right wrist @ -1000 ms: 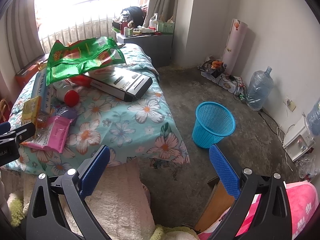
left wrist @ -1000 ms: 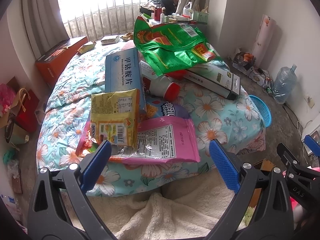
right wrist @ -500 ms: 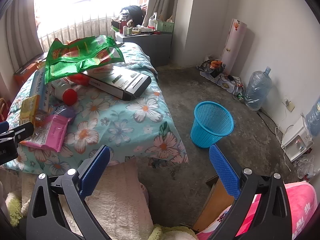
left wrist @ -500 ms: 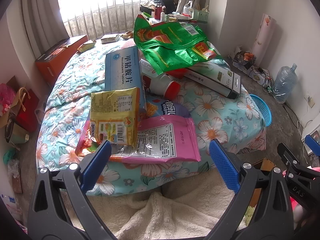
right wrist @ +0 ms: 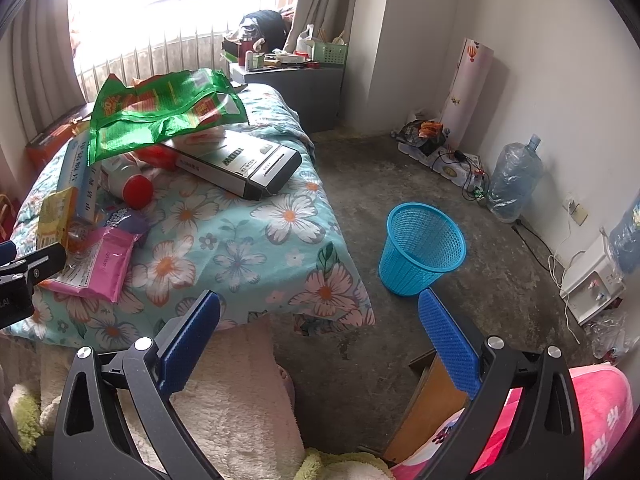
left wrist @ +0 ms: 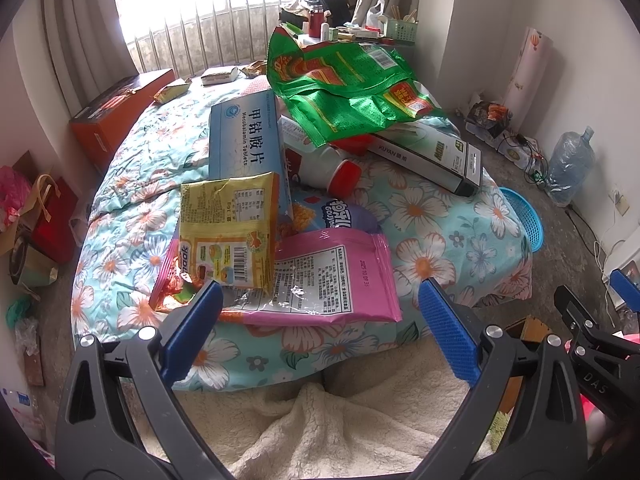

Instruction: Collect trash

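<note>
Trash pile point(left wrist: 304, 200) on floral bedspread point(left wrist: 440, 220): glossy pink pouch point(left wrist: 332, 280) half under yellow packet point(left wrist: 228, 232). Blue mesh basket point(left wrist: 524, 220) partly hidden. Left gripper point(left wrist: 320, 312) and right gripper point(right wrist: 320, 320) spread, empty.

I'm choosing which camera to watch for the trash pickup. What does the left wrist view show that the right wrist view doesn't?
Only the left wrist view shows the yellow packet's printed face and the open left gripper over the pink pouch. Only the right wrist view shows the whole blue basket standing on the floor and the open right gripper. Both show the green bag, the red-capped bottle and the floral bedspread.
</note>
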`<action>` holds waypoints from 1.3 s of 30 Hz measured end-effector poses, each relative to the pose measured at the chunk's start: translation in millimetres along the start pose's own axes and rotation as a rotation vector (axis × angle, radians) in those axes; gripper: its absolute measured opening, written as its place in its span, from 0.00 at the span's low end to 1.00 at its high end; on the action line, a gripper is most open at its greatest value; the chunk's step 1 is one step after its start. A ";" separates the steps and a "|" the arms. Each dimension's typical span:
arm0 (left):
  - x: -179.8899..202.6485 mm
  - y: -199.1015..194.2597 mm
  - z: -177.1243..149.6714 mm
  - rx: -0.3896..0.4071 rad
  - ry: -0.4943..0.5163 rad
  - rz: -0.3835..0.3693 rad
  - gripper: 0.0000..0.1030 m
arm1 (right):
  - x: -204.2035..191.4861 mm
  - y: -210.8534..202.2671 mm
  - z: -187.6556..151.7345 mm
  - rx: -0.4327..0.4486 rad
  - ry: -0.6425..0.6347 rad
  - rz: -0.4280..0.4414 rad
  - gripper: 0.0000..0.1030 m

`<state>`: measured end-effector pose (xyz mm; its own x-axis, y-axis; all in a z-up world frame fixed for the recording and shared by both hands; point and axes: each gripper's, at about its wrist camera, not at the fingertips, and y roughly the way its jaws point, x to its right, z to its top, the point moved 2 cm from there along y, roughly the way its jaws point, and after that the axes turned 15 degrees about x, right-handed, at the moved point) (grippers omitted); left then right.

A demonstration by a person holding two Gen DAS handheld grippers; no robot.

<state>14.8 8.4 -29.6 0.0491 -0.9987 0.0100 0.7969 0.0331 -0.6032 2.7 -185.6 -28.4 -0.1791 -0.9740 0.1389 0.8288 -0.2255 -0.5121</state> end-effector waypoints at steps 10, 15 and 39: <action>-8.7 4.4 1.5 0.001 -0.011 -0.006 0.92 | -2.5 7.3 5.3 0.018 0.025 0.042 0.94; -38.7 -0.7 10.8 0.090 -0.043 -0.022 0.92 | -16.0 16.7 25.6 0.064 0.043 0.101 0.94; -53.1 48.7 5.1 0.107 0.163 -0.087 0.82 | -79.4 78.8 11.2 -0.250 0.279 0.603 0.69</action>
<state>54.1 63.2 -55.4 -0.1139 -0.9906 -0.0755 0.8537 -0.0588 -0.5174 88.3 -125.8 -70.3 0.1156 -0.8930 -0.4350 0.6856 0.3886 -0.6156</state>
